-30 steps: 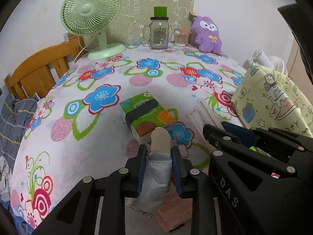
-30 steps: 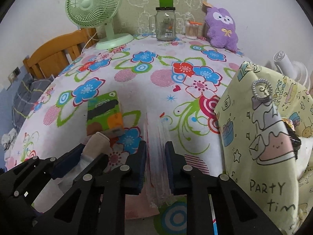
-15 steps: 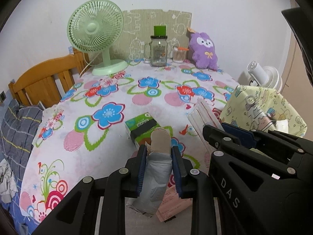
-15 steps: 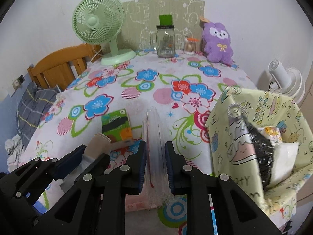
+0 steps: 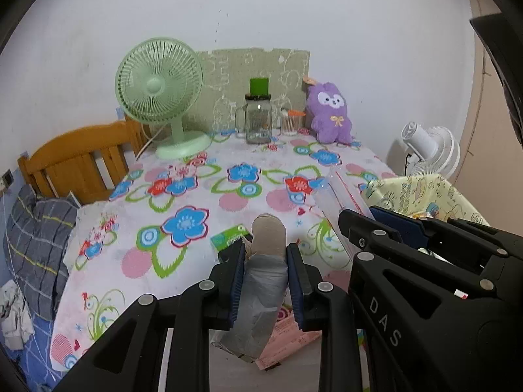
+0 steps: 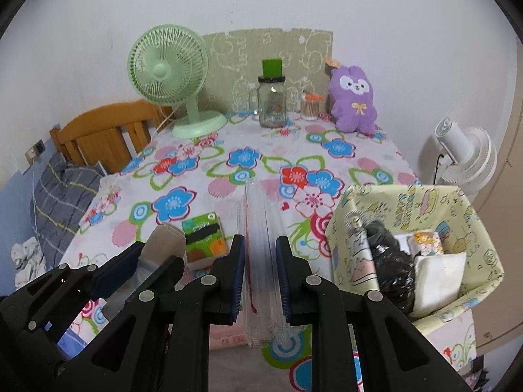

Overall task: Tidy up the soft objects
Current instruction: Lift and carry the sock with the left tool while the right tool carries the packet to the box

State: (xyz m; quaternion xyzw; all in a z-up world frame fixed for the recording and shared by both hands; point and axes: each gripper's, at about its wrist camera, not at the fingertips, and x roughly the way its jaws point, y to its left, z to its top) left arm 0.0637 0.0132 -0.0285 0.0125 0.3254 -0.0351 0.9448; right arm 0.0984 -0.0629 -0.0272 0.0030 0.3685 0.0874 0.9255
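My left gripper [image 5: 265,246] is shut on a rolled grey sock with a beige end [image 5: 266,277], held up above the flowered table [image 5: 183,196]. In the right wrist view the same sock [image 6: 165,238] sticks out of the left gripper [image 6: 157,254] at lower left. My right gripper [image 6: 260,240] is shut on a clear plastic zip bag with a red strip [image 6: 260,209], which points away from me over the table. Both grippers hang side by side near the table's front edge. A purple plush toy [image 6: 353,101] leans on the back wall.
A yellow fabric basket [image 6: 408,202] at the right holds a black bag and white packets. A green tissue pack [image 6: 204,233] lies just beyond the grippers, a pink packet [image 5: 287,336] below them. A green fan [image 6: 168,65], glass jar [image 6: 271,104] and wooden chair [image 6: 98,130] stand behind.
Both grippers have risen together with the sock and the clear bag still in them. The table, tissue pack and basket now look smaller and lower.
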